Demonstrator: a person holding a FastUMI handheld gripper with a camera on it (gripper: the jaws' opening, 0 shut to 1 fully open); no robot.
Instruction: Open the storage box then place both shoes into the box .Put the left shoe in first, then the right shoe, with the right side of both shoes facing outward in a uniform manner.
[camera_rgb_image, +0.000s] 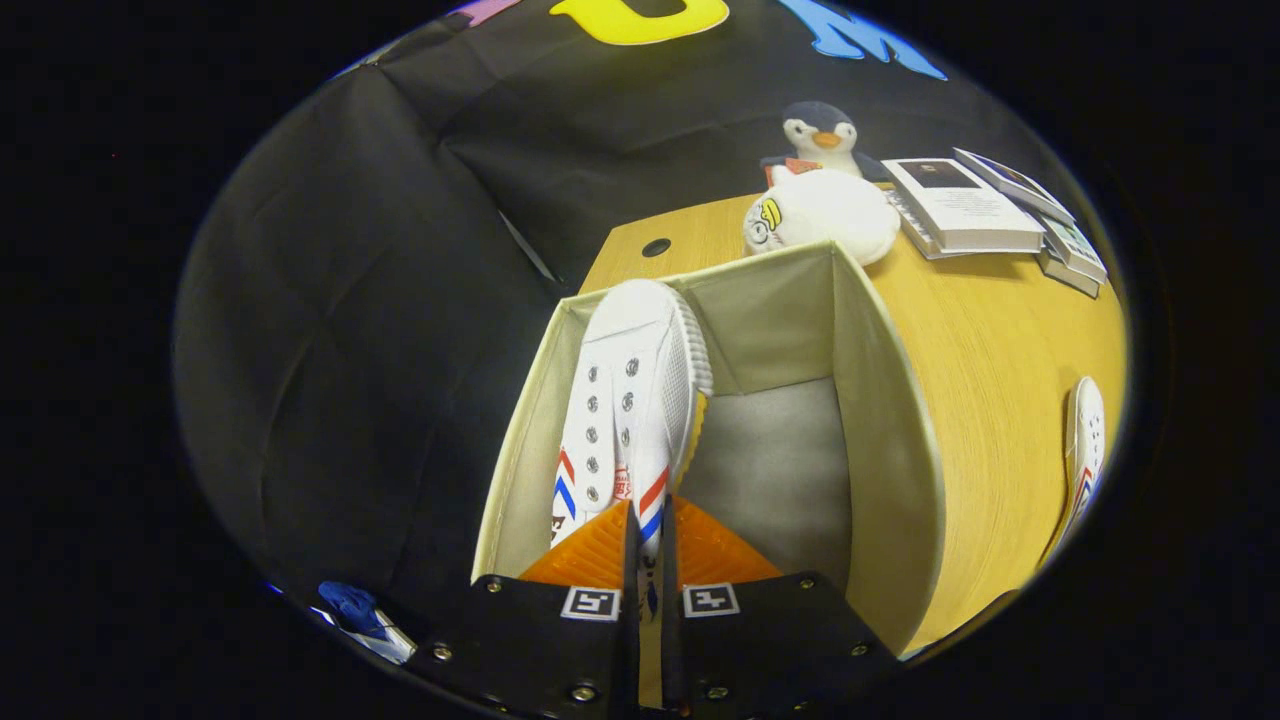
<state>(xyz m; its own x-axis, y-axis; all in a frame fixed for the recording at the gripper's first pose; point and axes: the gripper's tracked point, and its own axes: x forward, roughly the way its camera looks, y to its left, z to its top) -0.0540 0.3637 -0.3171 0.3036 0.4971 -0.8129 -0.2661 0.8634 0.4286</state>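
My gripper (648, 545) is shut on the heel side of a white canvas shoe (635, 400) with red and blue chevrons. The shoe hangs toe-forward over the open beige storage box (890, 420), close to the box's left wall, its laces facing left and its sole to the right. The box's grey floor shows bare to the right of the shoe. A second white shoe (1085, 450) with the same stripes lies on the wooden table (1000, 340), right of the box.
Beyond the box stand a white round plush (825, 215) and a penguin toy (820, 135). A stack of books (985, 210) lies at the table's far right. The black cloth wall hangs left of the box. A blue object (350, 605) lies low at left.
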